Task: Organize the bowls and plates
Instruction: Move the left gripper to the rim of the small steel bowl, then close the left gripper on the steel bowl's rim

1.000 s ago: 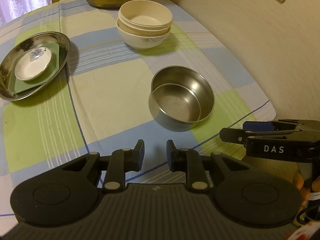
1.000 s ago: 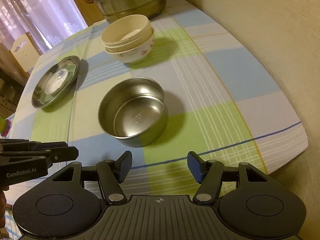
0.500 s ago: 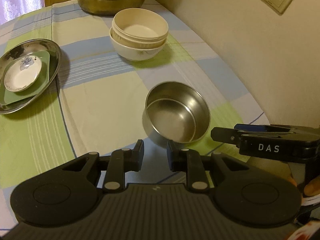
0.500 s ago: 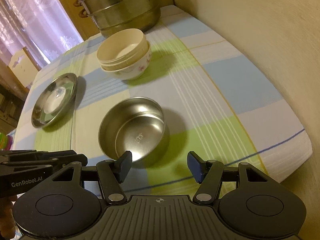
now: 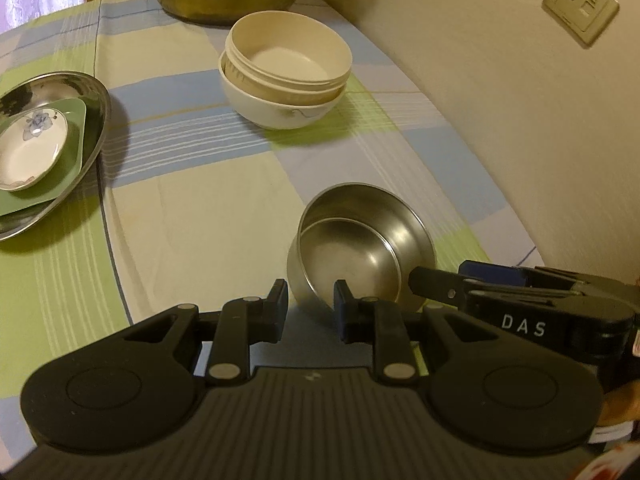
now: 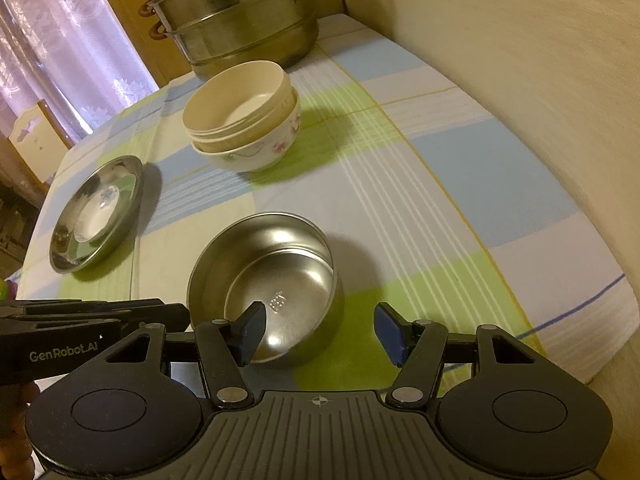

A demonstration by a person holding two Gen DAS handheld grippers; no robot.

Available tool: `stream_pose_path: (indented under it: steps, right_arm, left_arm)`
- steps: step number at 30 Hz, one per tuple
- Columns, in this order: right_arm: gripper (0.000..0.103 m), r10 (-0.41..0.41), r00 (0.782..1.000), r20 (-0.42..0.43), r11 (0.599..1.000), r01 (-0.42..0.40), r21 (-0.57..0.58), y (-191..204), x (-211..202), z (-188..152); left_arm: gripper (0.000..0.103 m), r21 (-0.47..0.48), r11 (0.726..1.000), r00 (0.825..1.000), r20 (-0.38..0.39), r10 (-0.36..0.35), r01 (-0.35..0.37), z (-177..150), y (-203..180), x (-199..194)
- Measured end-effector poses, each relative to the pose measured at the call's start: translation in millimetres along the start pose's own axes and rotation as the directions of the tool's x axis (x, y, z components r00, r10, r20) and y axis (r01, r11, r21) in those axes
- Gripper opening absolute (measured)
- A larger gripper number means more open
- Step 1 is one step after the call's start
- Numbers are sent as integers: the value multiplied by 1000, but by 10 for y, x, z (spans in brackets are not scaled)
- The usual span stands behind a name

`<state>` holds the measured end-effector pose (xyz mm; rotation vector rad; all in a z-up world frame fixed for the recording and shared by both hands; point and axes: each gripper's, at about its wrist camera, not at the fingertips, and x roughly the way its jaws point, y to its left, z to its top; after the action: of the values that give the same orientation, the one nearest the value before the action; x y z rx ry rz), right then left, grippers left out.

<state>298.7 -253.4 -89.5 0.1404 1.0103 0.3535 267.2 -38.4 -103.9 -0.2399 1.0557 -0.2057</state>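
The right claw [image 6: 320,330] is wide, one finger over the steel bowl [image 6: 280,276], one outside it. The left claw [image 5: 308,308] is narrow and holds nothing, with the bowl's rim between its tips. Farther ahead sit stacked cream bowls [image 5: 286,68] on the counter [image 5: 200,200].

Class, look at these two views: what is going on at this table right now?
A person holds two grippers at the steel bowl. The right gripper is open, one finger over the bowl's near rim. The left gripper is open beside it. Nothing is gripped yet. Stacked cream bowls and a steel plate holding a small dish sit beyond.
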Motion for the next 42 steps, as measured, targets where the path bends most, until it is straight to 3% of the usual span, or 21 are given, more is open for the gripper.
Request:
stream_pose_path:
  steps: [7,25,30,34,42]
  right_arm:
    - [58,-12,1000,-3,1000,12,-8,-4,159,46]
    - [30,-29,999,-21,1000,29,-4,-76,413,130]
    - [18,-30,999,-20,1000,29,-9,-93,432,142]
    - [15,-24,1000,-19,1000,23,-10,-108,431,141]
    - [11,-11,1000,-13,999,11,-32,-93,421,134]
  left_arm:
    - [22,-6,1000,1000,-16,7,-7,80,14,156]
    - [21,60,998,998,-47,36,-33,202,-83,447]
    - [21,64,997,998,-51,44,-40,202,-77,471]
    - [21,66,997,997,-53,53,-49,201,-68,480]
    - [10,78,995,997,-51,65,-61,198,-75,494]
